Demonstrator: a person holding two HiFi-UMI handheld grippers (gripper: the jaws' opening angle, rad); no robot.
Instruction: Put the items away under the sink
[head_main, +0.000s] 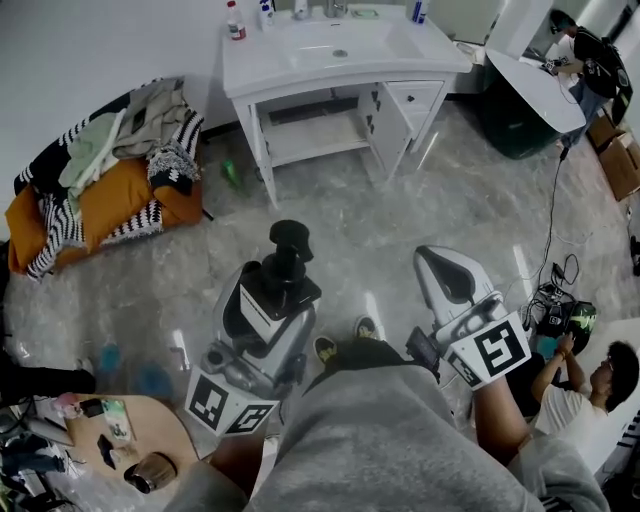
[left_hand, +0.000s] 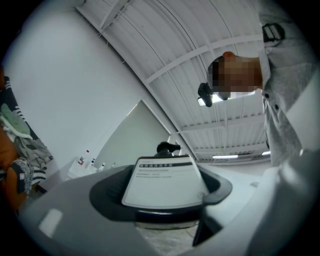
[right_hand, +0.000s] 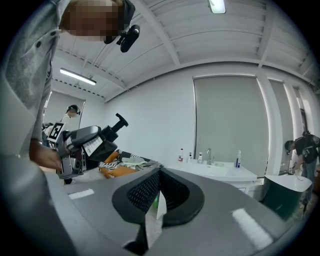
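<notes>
A black pump bottle (head_main: 277, 285) with a white label stands upright between the jaws of my left gripper (head_main: 268, 305), which is shut on it. In the left gripper view the label (left_hand: 162, 182) fills the middle and the pump head (left_hand: 167, 147) pokes up behind it. My right gripper (head_main: 448, 272) is held beside it, shut, with nothing between its black mesh pads (right_hand: 142, 192). The white sink cabinet (head_main: 340, 50) stands far ahead across the floor. Its doors (head_main: 385, 125) hang open on an inner shelf (head_main: 315, 135). A green bottle (head_main: 233, 177) lies on the floor by the cabinet's left leg.
Bottles (head_main: 236, 20) stand on the sink top. An orange seat piled with clothes (head_main: 100, 180) is at the left. A round table (head_main: 170, 425) with small items is at the lower left. A dark bin (head_main: 520, 120), cables (head_main: 555, 280) and a seated person (head_main: 590, 390) are at the right.
</notes>
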